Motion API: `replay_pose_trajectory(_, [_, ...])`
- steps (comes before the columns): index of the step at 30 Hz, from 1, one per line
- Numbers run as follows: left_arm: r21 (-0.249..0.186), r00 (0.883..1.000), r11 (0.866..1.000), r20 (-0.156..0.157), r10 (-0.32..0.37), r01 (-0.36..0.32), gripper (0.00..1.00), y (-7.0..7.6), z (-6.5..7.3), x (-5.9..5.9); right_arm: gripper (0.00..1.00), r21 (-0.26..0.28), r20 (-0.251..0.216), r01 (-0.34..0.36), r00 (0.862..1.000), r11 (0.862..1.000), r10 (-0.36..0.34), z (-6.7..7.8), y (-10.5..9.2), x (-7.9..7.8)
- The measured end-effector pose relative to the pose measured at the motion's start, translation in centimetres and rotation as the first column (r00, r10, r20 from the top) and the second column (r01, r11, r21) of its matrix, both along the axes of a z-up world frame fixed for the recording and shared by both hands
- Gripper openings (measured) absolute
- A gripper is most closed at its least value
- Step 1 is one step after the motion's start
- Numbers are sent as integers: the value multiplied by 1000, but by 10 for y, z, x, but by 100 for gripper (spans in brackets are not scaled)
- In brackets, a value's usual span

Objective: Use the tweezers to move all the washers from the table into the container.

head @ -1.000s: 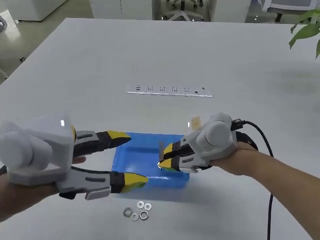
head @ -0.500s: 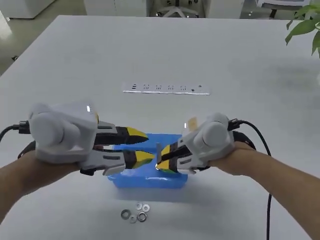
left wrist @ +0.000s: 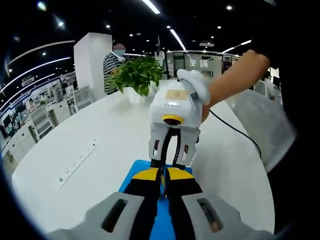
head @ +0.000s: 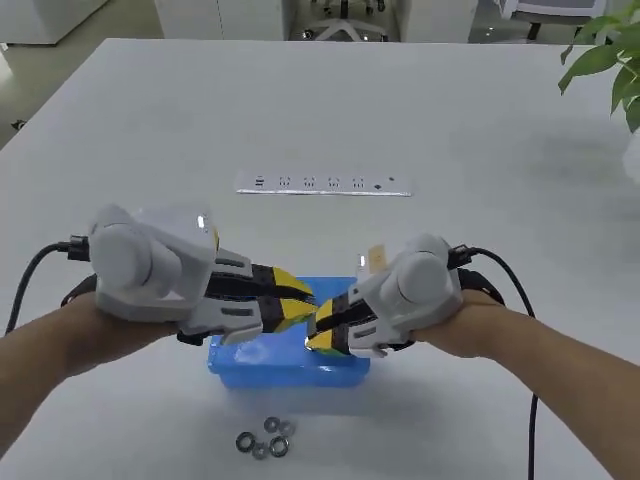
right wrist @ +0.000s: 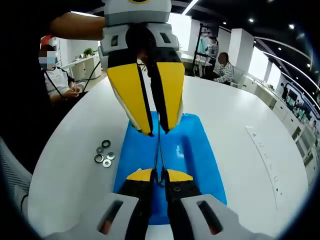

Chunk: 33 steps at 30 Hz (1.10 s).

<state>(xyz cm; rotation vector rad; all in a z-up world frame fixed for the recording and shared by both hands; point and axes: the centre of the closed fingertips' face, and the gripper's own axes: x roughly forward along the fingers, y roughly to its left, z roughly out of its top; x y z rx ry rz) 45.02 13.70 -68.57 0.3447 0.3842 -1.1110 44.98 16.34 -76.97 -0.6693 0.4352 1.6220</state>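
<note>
The slim metal tweezers (right wrist: 159,150) stand between the jaws of my right gripper (right wrist: 159,175), which is shut on them above the blue container (right wrist: 192,150). My left gripper (right wrist: 159,131) faces it tip to tip, its yellow jaws closed around the tweezers' far end. In the head view both grippers meet over the container (head: 250,362), the left gripper (head: 300,303) on the left and the right gripper (head: 315,335) on the right. Several washers (head: 262,441) lie in a small cluster on the table just in front of the container, also seen as washers (right wrist: 103,154) to its left in the right gripper view.
A white power strip (head: 322,185) lies across the table beyond the container. A green plant (head: 605,70) stands at the far right edge. A black cable (head: 510,290) trails from the right gripper. People are in the room beyond the table.
My left gripper has swung in from the left and its wide-open jaws have closed on the tweezers held by the right gripper. The right gripper has stayed over the container.
</note>
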Motion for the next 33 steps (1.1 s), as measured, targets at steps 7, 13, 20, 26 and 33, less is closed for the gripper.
replay_pose_trajectory(7, [0, 1000, 1000, 4, -17, 17, 6, -1, 0, 0, 10, 0, 4, -6, 1000, 1000, 6, 0, -1, 0])
replay_pose_trajectory(13, [9, 1000, 1000, 10, -20, 20, 5, -1, 0, -1, 13, -4, 15, -2, 1000, 1000, 3, 1, 0, 1])
replay_pose_trajectory(20, [18, 1000, 1000, 9, -21, 21, 5, -1, 0, -1, 16, 1, 20, 9, 1000, 1000, -9, 6, -2, 1])
replay_pose_trajectory(26, [19, 1000, 1000, 14, -20, 19, 5, -2, 6, -2, 21, 0, 26, 22, 999, 1000, -22, 12, -5, 0])
replay_pose_trajectory(33, [20, 1000, 1000, 26, -17, 16, 5, -1, 16, -5, 25, -4, 33, 56, 998, 998, -56, 23, -12, -2])
